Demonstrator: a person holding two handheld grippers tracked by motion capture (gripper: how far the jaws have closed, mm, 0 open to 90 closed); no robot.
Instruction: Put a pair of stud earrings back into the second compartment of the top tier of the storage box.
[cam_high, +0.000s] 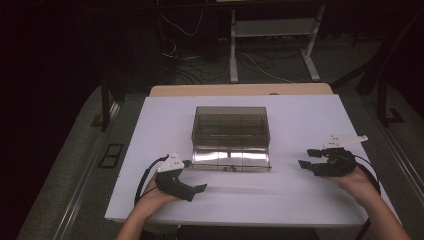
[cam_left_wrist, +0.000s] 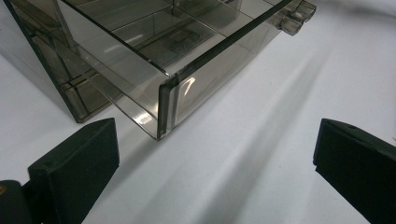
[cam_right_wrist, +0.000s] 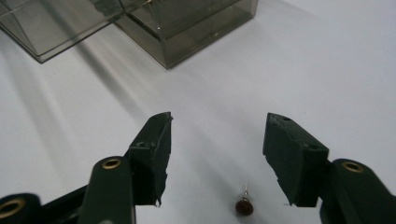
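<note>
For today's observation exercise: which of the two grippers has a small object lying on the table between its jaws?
The right gripper: a small dark bead-like object lies between its open jaws. The left gripper has bare white table between its jaws.

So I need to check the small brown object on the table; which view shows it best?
The right gripper view: the small brown object lies close up on the white table, between the open fingers. The other views give no clear sight of it.

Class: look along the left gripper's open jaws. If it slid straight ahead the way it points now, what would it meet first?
Most likely the near corner of the clear drawer pulled out from the smoky organizer box. The left gripper has bare white table ahead until that corner, though depth is hard to judge.
</note>
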